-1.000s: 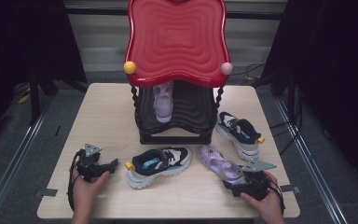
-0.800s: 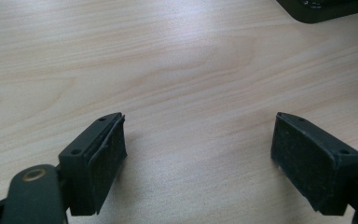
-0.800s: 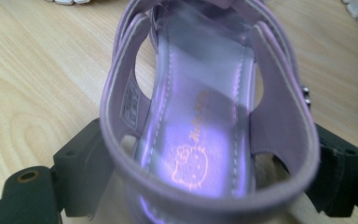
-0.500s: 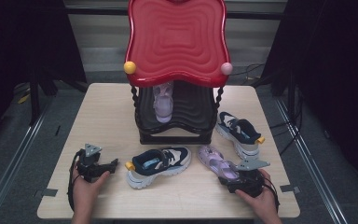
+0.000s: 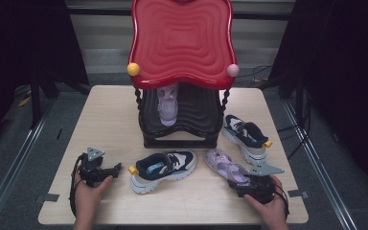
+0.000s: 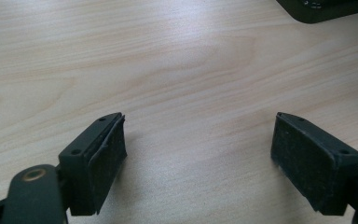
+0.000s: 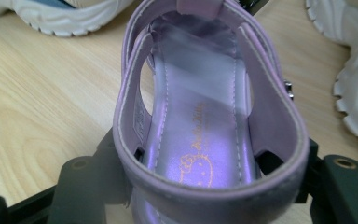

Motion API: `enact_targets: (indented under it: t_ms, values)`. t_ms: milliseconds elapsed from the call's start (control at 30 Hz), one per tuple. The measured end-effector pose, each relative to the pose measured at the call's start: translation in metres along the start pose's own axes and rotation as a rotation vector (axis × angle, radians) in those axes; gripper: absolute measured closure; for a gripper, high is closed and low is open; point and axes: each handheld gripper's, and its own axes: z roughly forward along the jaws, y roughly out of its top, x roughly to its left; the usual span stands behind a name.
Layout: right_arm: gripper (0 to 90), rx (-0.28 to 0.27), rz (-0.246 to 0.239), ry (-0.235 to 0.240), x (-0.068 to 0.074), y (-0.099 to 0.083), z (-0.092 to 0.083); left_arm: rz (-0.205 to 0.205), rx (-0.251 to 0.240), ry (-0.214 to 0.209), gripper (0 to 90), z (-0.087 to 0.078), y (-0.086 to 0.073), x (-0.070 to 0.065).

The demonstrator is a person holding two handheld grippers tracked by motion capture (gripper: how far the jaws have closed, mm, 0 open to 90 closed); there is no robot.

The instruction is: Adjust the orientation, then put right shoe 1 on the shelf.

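Your right claw [image 5: 243,183] has slid forward over the last second and now straddles the heel of the lilac sandal [image 5: 226,166]. In the right gripper view the heel strap [image 7: 205,189] sits between the two jaws, which flank it closely on both sides; whether they already pinch it I cannot tell. That puts you at the point of gripping, and since the matching lilac sandal [image 5: 167,105] already stands on the lower shelf of the red shoe rack [image 5: 182,43], this one probably goes up beside it.

Your left claw [image 5: 109,171] has not moved. It rests in front of the rack and to its left, jaws spread wide over bare wood and holding nothing, as the left gripper view shows.

The sandal lies just in front of the rack's right corner, between a navy and white sneaker [image 5: 163,168] and its partner [image 5: 245,138] at the rack's right.

The counter [image 5: 110,120] is pale wood-grain laminate, smooth and matte. Around it, dark curtains, grey floor, and cables behind the rack.
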Motion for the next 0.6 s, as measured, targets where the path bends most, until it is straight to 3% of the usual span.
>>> enact_targets:
  t_ms: [600]
  values:
    - [36.1,-0.016,0.017,-0.026,0.008,0.013,-0.02,-0.001,0.0,-0.001,17.5,0.0,0.0,0.0]
